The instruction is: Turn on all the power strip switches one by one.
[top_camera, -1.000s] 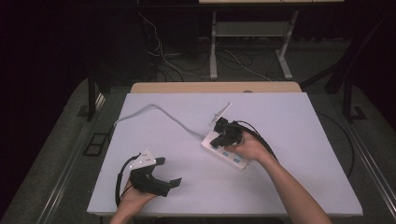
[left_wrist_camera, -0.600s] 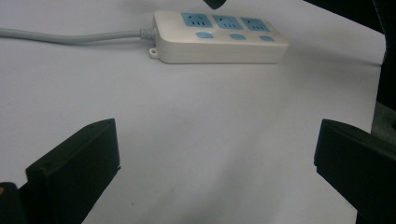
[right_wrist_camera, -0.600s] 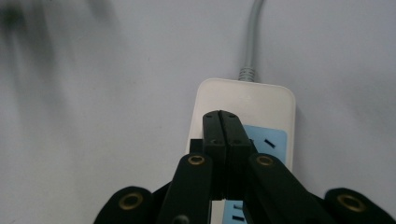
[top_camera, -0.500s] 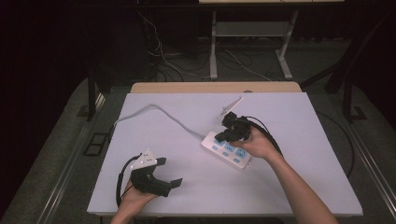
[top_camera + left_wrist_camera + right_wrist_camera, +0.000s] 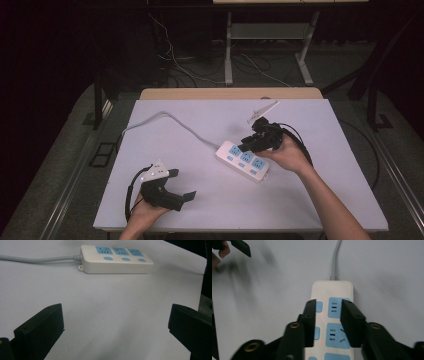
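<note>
I see a white power strip (image 5: 243, 160) lying flat on the pale table (image 5: 200, 200), right of centre, with its three blue sockets facing up and a blue button beside each. Its grey cord (image 5: 165, 117) leaves the end of the strip farthest from the right hand, runs across the table and drops over the left edge. My right tool (image 5: 248, 145) hangs just above the right-hand part of the strip, tilted down toward it, with a hand (image 5: 290, 157) gripping its body from behind and a black cable looping off it. In the right gripper view the right tool (image 5: 328, 320) looks straight down on the strip (image 5: 332, 292): the jaws stand partly apart over the sockets and buttons, they have just been opening, and nothing is clamped between them, so I read this tool as released. I cannot tell whether its jaw tips touch the strip's face. My left tool (image 5: 175, 192) rests low at the near left of the table, well apart from the strip, held in the other hand (image 5: 147, 210). In the left gripper view its jaws stand wide apart with only bare table between them, and the strip (image 5: 116, 258) lies farther off ahead; this tool is released too.
</note>
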